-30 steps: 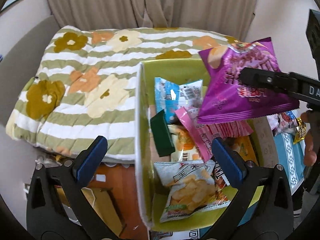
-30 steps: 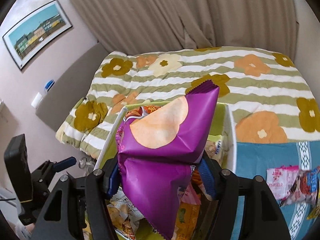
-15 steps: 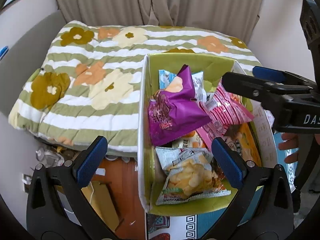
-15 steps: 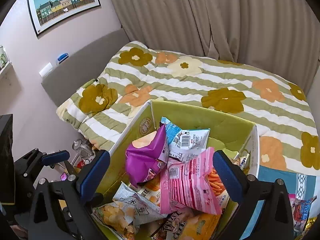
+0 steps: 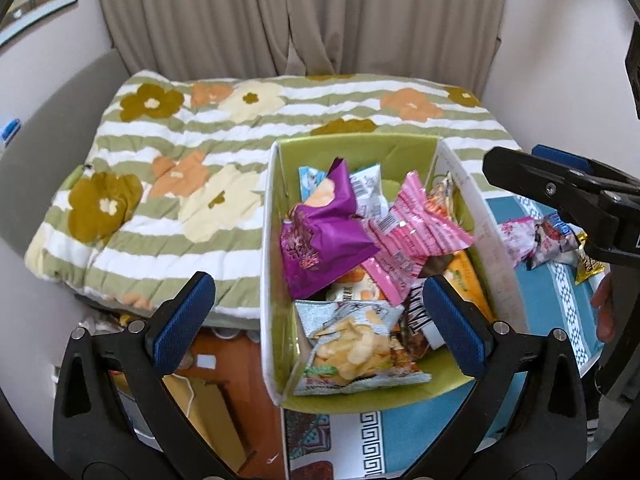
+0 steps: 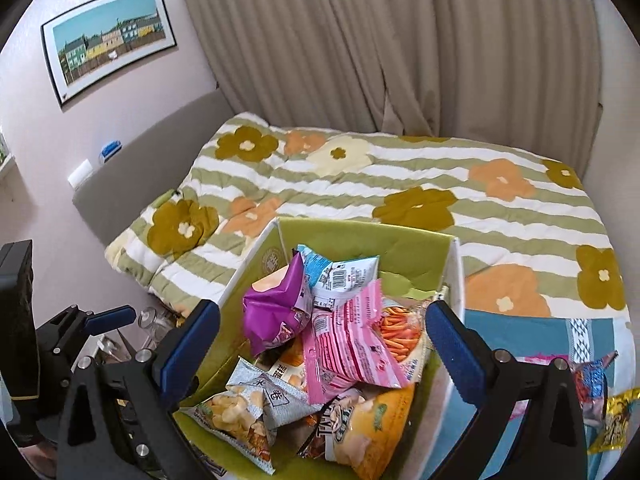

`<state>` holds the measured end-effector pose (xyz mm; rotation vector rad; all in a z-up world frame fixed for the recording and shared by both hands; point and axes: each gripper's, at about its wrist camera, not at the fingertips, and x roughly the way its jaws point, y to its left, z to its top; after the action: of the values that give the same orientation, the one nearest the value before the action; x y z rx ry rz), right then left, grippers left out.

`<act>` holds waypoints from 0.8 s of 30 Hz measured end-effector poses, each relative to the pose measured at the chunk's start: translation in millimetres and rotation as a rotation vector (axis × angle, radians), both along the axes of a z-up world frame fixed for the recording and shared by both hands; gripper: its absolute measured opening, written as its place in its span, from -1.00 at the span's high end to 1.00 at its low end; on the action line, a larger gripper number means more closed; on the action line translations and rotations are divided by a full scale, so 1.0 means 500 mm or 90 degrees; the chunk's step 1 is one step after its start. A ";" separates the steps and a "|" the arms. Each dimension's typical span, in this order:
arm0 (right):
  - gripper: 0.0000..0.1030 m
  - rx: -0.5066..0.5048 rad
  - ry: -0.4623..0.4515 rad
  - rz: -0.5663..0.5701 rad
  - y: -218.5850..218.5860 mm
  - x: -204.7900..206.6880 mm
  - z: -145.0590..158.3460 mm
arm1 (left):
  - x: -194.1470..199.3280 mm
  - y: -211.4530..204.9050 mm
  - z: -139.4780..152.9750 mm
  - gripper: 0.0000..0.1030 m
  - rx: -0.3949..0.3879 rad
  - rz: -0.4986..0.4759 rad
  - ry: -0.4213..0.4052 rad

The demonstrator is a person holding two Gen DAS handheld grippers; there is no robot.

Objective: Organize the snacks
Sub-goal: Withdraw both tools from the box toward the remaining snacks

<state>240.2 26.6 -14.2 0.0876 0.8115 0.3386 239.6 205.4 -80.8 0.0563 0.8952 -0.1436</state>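
The bed (image 6: 400,184) fills the top half of both views, and your box (image 5: 272,264) sits low and centre against it, green inside and heaped with bags. To its right lies the blue cloth (image 5: 556,308), where a few loose packets (image 5: 540,236) wait — they show at the right edge of the left view and at the lower right of the right view.

On top of the heap, left of centre, lies the purple bag (image 5: 320,236), puffed and crumpled, touching the pink bag (image 5: 412,232) beside it. Below them, near the bottom of the box, sits the chip bag (image 5: 352,352).

Your left gripper (image 5: 316,316) hovers over the near end of the box, jaws spread wide, nothing between them. Your right gripper (image 6: 320,348) hangs over the heap just the same — released, empty.

The packets on the cloth look light, soft and slick, air-filled film that would likely squirm under the pads. Take one by a crimped end seam, where it is flat and stiffer, not across the puffed belly — the contents probably crush easily. Go gentle on the squeeze.
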 end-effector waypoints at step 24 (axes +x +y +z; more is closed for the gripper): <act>-0.99 -0.043 -0.055 -0.117 -0.325 -0.339 0.051 | -0.275 -0.325 0.049 -1.00 -0.027 0.002 -0.066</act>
<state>70.9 -135.9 11.3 0.0835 0.7220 0.1412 102.0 42.9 -56.1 0.0221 0.7892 -0.1553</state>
